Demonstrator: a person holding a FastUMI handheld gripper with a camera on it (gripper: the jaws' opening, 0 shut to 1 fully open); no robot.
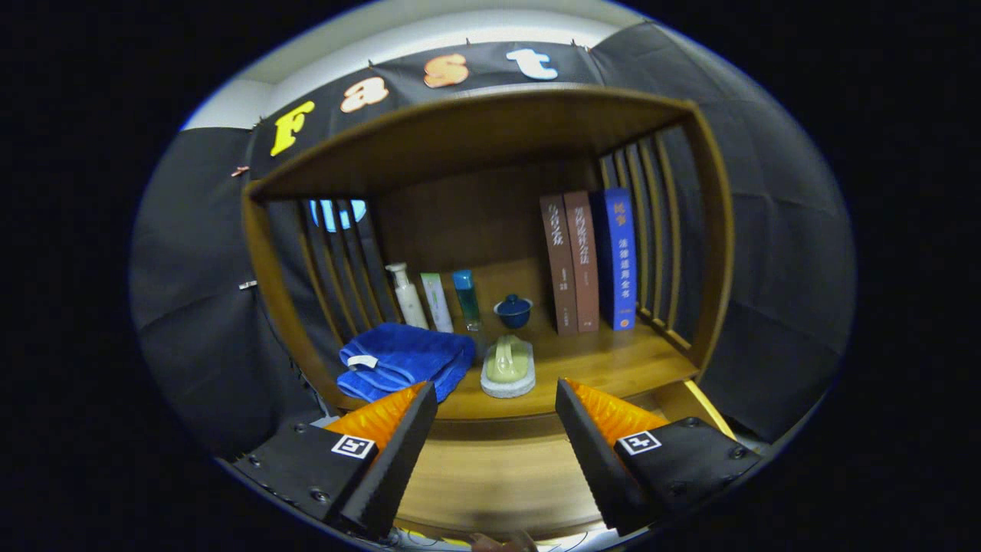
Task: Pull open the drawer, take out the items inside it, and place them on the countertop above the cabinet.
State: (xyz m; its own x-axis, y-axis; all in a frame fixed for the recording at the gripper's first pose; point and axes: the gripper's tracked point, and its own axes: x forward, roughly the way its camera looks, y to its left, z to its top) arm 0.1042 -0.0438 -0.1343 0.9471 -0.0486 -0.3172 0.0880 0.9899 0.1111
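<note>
Gripper (497, 399) fingers spread wide and empty above a pulled-out wooden drawer (490, 475), with the brush (507, 366) and folded blue towel (405, 359) just beyond them on the countertop (613, 360); seemingly between picks, next move likely needs a dip to check the drawer, its contents hidden.

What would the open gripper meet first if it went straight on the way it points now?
Probably the scrub brush near the countertop front edge, straight ahead of the gap between the open gripper's fingers; depth is unclear, so it might pass above it.
</note>
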